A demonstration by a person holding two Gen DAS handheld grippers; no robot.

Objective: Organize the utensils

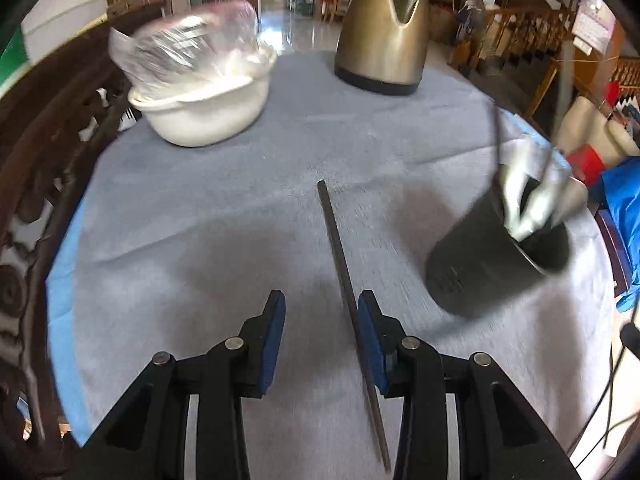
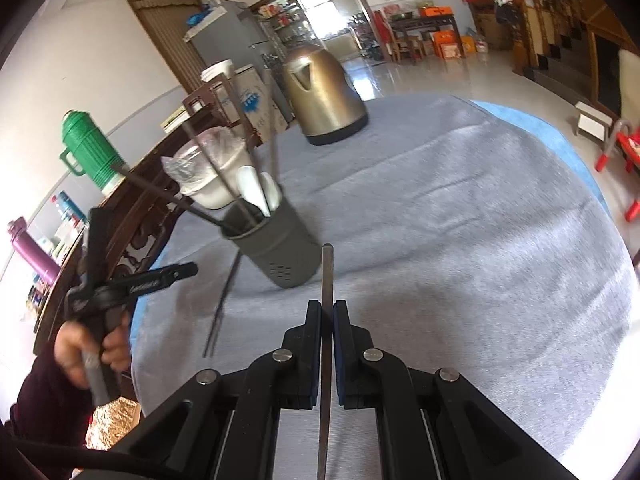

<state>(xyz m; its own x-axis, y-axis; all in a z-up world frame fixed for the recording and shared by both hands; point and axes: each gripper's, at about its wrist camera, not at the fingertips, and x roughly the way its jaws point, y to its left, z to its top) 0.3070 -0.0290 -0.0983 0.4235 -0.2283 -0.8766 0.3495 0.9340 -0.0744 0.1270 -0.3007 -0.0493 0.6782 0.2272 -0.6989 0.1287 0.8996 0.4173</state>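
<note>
Right wrist view showed the right gripper (image 2: 327,312) fingers clamped on a thin dark chopstick (image 2: 327,280). The left gripper (image 1: 322,312), fingers partly apart, straddled another dark chopstick (image 1: 340,260) on the grey-clothed bench (image 1: 240,208), near the dark cylindrical utensil holder (image 1: 480,264); a hasty, off-centre squeeze might roll it away.

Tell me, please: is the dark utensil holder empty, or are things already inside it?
Not empty. The utensil holder stands upright on the table, with white spoons and dark chopsticks sticking out of its top.
</note>
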